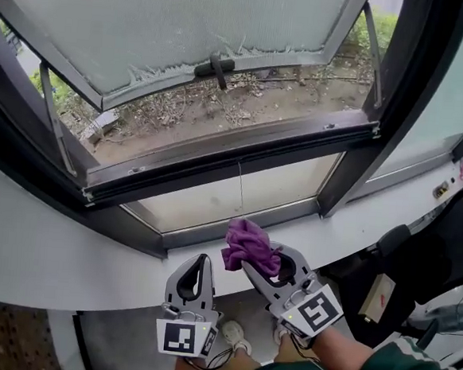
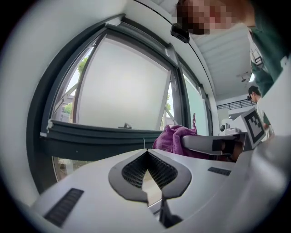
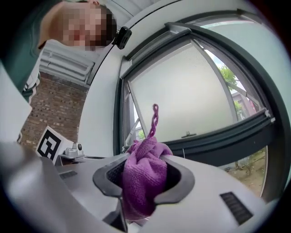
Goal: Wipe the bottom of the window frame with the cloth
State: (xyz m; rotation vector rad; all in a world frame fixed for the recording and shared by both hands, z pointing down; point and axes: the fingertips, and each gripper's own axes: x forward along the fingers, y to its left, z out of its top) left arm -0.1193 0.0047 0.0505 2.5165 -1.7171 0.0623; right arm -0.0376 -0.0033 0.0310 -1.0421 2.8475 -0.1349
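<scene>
You're still short of wiping: with your right gripper clenched on the bunched purple cloth at lower centre and your left gripper closed empty beside it, next press the cloth onto the window frame's bottom rail across mid-picture.

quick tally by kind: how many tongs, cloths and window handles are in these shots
tongs: 2, the left tongs shut and empty, the right tongs shut on the cloth
cloth: 1, purple
window handle: 1, black, on the open pane
total: 4
</scene>
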